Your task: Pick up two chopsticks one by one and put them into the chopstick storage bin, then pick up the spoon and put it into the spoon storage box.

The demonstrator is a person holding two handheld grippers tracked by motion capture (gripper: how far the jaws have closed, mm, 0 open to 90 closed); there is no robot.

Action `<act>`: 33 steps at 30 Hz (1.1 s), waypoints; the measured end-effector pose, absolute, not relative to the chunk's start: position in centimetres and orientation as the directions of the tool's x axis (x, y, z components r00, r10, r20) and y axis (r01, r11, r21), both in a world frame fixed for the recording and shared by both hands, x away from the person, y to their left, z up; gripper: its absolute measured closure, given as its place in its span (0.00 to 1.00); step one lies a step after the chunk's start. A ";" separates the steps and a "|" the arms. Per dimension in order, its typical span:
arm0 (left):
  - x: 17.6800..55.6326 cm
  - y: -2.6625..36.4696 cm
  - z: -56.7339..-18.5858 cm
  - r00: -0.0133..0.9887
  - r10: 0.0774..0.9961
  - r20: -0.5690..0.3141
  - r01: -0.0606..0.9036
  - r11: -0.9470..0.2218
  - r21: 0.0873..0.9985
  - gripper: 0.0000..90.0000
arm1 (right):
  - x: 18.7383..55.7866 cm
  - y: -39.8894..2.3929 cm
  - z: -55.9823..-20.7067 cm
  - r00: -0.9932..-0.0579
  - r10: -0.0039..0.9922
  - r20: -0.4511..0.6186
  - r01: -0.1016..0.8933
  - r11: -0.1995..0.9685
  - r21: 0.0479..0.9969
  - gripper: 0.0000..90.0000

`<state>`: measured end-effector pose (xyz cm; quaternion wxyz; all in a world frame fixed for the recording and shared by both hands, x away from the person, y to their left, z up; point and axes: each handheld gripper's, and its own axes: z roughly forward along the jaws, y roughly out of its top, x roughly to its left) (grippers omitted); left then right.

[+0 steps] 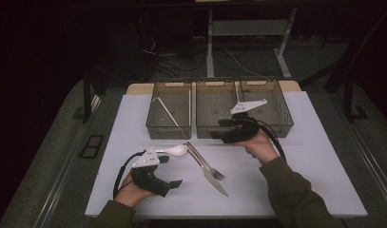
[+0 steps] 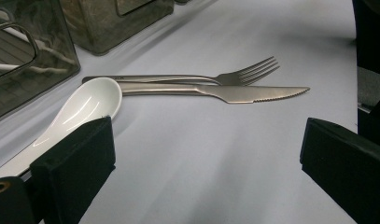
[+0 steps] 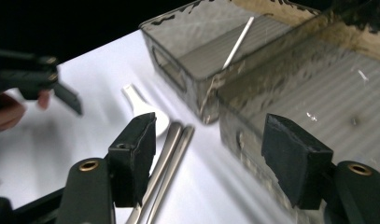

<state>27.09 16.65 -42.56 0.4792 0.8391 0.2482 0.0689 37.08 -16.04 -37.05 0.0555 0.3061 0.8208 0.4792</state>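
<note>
Three smoky plastic bins stand in a row at the far side of the white worktop, and the cutlery seems to be sorted into them. The left bin already holds a thin white stick. Near its front wall lie a fork, a knife and a white ceramic soup spoon, all close together; in the left gripper view the spoon bowl touches the knife handle.

For the next pick, I think it is better to take one piece alone. The fork and knife lie side by side, so the tool should come down across one handle only, at its free end, and close firmly, because flat metal slips easily.

The right tool is at the near wall of the middle bin, with its jaws wide apart and nothing between them. The left tool rests low at the near left, just beside the spoon handle; its jaws are also wide and hold nothing.
</note>
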 end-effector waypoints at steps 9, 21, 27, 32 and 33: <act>27.2 16.7 -42.6 0.864 0.488 -0.124 0.355 -0.417 0.837 0.03 | 32.8 -22.0 -39.0 -0.776 0.596 0.206 0.468 0.324 0.822 0.32; 27.3 17.0 -42.4 0.858 0.500 -0.117 0.355 -0.413 0.838 0.03 | 28.8 -28.5 -41.5 -0.726 0.660 0.195 0.470 0.269 0.841 0.25; 28.0 17.0 -42.3 0.858 0.501 -0.114 0.352 -0.410 0.841 0.06 | 27.1 -29.8 -42.7 -0.707 0.688 0.167 0.467 0.275 0.840 0.22; 29.0 17.1 -42.0 0.855 0.507 -0.106 0.346 -0.406 0.846 0.09 | 26.2 -30.4 -43.4 -0.698 0.697 0.166 0.471 0.272 0.839 0.21; 29.3 17.1 -42.0 0.858 0.503 -0.103 0.340 -0.406 0.848 0.10 | 26.2 -30.5 -43.4 -0.694 0.699 0.172 0.478 0.269 0.836 0.21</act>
